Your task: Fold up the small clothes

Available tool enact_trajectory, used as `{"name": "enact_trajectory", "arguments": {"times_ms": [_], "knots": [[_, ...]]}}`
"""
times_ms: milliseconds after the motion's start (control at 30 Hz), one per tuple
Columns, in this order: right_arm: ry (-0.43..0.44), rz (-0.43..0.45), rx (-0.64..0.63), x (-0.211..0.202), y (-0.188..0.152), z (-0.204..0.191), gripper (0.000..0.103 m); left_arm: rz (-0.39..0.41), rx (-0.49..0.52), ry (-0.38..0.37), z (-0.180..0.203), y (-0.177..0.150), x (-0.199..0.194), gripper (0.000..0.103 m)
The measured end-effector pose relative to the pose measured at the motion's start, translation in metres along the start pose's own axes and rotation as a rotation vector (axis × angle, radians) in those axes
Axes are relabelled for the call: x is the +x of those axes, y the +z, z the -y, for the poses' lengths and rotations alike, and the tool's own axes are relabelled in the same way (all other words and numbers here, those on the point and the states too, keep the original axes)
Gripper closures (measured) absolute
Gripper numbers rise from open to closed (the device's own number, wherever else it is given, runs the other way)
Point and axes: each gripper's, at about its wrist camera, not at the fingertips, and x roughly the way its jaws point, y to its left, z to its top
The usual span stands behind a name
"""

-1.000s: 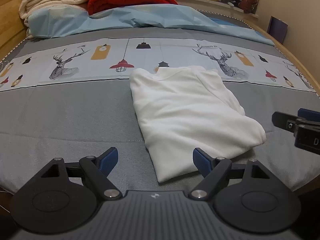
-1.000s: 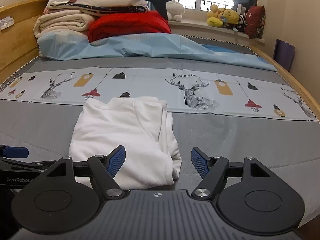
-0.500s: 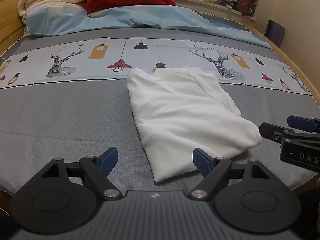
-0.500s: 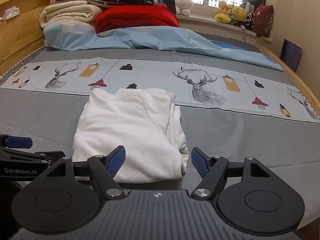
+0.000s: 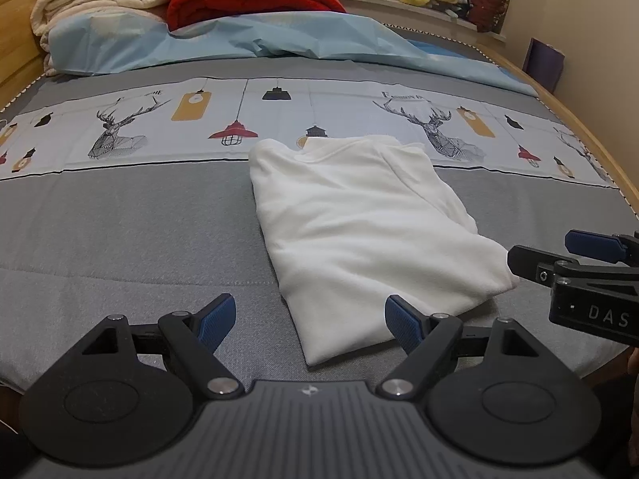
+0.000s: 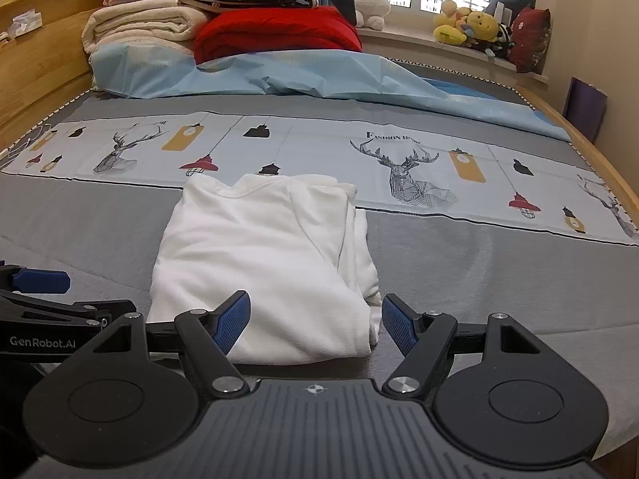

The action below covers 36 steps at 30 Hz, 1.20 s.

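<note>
Garment (image 5: 359, 223), white, lies folded into a compact rectangle on the bed (image 5: 120, 231) in the left wrist view; the left claw (image 5: 309, 321) gapes empty. Right wrist view: right claw (image 6: 315, 323) wide, empty, near the garment's edge. Folding looks nearly finished.

Soft matt white garment (image 5: 359, 219) on woven bedcover (image 5: 120, 231).

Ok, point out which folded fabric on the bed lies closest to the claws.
The white garment, lying alone on the grey bedspread just ahead of both open claws. The cream blankets and red quilt are stacked far off at the headboard end.
</note>
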Motion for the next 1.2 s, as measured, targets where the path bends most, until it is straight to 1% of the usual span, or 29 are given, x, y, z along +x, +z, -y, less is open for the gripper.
{"name": "enact_trajectory", "arguments": {"times_ms": [1200], "knots": [[0.012, -0.006, -0.005, 0.0028, 0.0005, -0.0046, 0.029, 0.029, 0.03, -0.016, -0.0001, -0.0009, -0.0026, 0.017]]}}
